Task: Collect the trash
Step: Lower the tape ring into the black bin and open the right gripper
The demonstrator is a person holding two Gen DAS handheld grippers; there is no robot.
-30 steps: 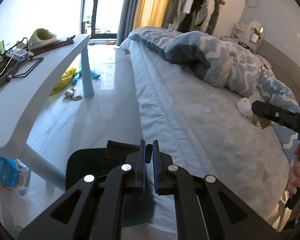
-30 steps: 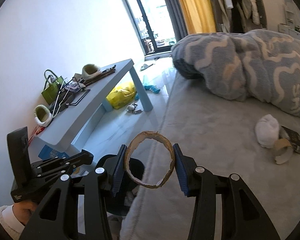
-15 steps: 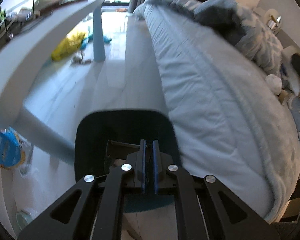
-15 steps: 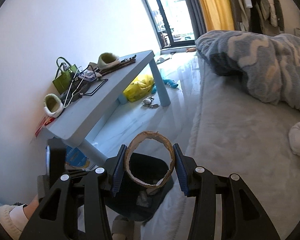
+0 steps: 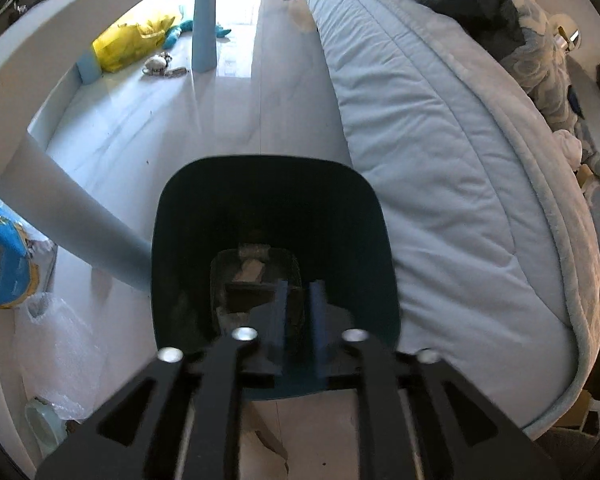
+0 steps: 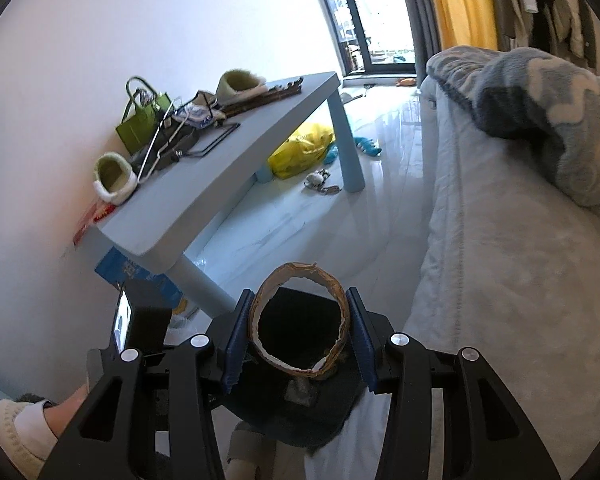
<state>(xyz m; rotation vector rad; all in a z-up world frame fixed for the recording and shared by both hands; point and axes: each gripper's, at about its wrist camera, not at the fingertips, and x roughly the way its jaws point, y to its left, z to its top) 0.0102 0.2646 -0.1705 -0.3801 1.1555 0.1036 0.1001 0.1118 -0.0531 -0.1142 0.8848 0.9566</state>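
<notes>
**A:** Bedroom floor, pale and glossy, runs between a low blue surface (image 6: 236, 176) at ten o'clock and the bed (image 6: 500, 264) at three o'clock. Where is the trash?

**B:** A cardboard ring (image 6: 300, 322) sits clamped between the fingers of the right gripper (image 6: 300, 334), side on, so you look straight through it. Directly beyond it, at the bed's edge, stands the dark bin (image 5: 274, 208). In the left wrist view the bin fills the middle, with scraps already lying at its bottom.

**A:** And the left gripper (image 5: 300, 300)?

**B:** It points steeply down into the bin's mouth. Its fingers are parting, with nothing between them that I can make out, so whatever it carried is, I judge, among the scraps below.

**A:** So what could go wrong from here?

**B:** Mostly crowding. Both grippers are at the same opening, the left one at eight o'clock in the right wrist view, just beside the ring. If the right one comes in before the left clears, the tools may knock together.

**A:** Could the ring miss?

**B:** Possibly. The ring is wide and light; let go while over the rim instead of the mouth, it could catch the edge and roll onto the floor or under the surface. The bin also looks light and stands free, so a bump from either gripper might tip it against the bed.

**A:** Anything left to collect?

**B:** Not that I can tell from here; the far side of the bed is too distorted to read.
</notes>
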